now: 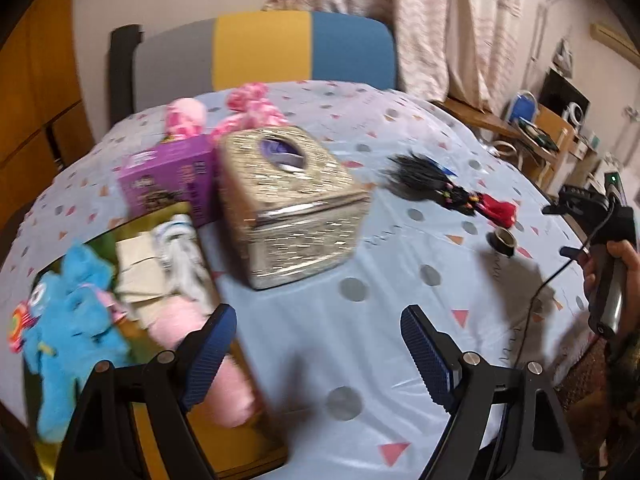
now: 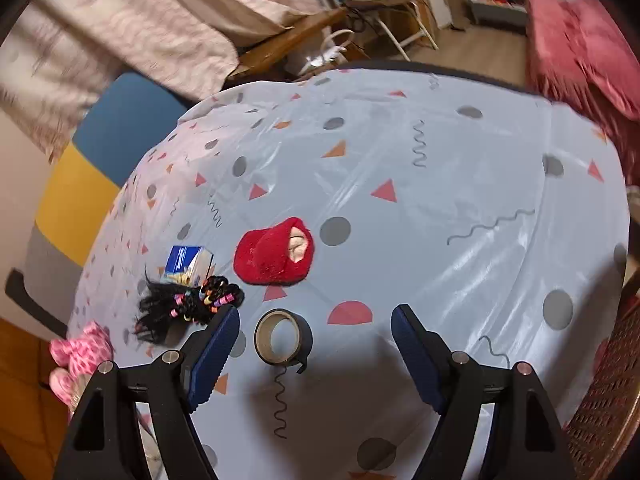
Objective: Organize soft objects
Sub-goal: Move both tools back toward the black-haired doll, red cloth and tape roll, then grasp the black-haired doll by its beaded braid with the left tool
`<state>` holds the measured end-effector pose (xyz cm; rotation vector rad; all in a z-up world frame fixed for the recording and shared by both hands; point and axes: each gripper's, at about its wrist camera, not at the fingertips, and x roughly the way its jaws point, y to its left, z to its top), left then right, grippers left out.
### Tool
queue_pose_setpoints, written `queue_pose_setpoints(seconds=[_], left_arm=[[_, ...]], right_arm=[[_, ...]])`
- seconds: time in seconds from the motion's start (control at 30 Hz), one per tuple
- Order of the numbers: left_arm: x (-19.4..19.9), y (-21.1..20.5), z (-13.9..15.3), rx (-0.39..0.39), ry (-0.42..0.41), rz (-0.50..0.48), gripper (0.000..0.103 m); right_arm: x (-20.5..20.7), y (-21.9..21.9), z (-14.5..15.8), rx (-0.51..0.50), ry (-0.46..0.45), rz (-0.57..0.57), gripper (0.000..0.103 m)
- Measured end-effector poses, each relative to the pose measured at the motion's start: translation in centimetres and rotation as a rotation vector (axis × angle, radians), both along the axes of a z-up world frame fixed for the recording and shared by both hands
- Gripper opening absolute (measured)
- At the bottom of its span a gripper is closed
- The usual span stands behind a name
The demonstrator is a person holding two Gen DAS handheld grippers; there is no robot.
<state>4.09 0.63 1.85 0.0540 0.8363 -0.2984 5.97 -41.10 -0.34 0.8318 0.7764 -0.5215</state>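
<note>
My left gripper point(image 1: 320, 320) hangs open over the patterned tablecloth with nothing between its fingers. To its left, a gold tray point(image 1: 224, 444) holds a blue plush toy point(image 1: 68, 328), a pink soft roll point(image 1: 224, 384) and white and beige cloths point(image 1: 180, 256). Two pink plush toys point(image 1: 248, 108) lie at the table's far side. My right gripper point(image 2: 316, 320) is also open above the table. A red soft cap point(image 2: 274, 252) lies just beyond its fingertips. A tape roll point(image 2: 282, 336) stands between the fingers, untouched.
A silver tissue box point(image 1: 288, 204) and a purple box point(image 1: 168, 176) stand beside the tray. A black hair bundle with coloured bands point(image 2: 188, 304) and a small blue box point(image 2: 188, 264) lie left of the cap. A hand point(image 1: 624, 260) holds the other gripper's handle at the right.
</note>
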Motion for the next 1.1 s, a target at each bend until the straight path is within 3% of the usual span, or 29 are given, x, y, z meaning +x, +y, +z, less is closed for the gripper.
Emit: queue_pose_setpoints(seconds=[0.3, 0.37, 0.47, 0.6, 0.73, 0.87, 1.1], left_arm=[[2.2, -6.4, -1.4, 0.051, 0.03, -0.136, 0.079], [3.3, -7.8, -1.6, 0.013, 0.077, -0.175, 0.063], [5.2, -10.4, -1.6, -0.013, 0.108, -0.211, 0.058], [7.7, -13.5, -1.4, -0.036, 0.119, -0.22, 0.058], [11.1, -16.1, -2.1, -0.063, 0.175, -0.196, 0.072], [14.3, -18.6, -3.2, -0.106, 0.246, -0.173, 0.073], [18.7, -21.7, -4.3, -0.153, 0.297, -0.104, 0.075]], right_arm=[[0.4, -0.1, -0.9, 0.072, 0.012, 0.026, 0.08], [0.5, 0.0, -1.0, 0.08, 0.018, 0.037, 0.08], [0.8, 0.2, -1.1, 0.091, 0.019, 0.057, 0.08], [0.9, 0.6, -0.7, 0.073, 0.007, 0.071, 0.08], [1.0, 0.6, -0.6, 0.083, -0.011, 0.088, 0.08], [1.0, 0.5, -0.6, 0.109, -0.033, 0.1, 0.08], [1.2, 0.4, -0.9, 0.173, -0.075, 0.13, 0.08]])
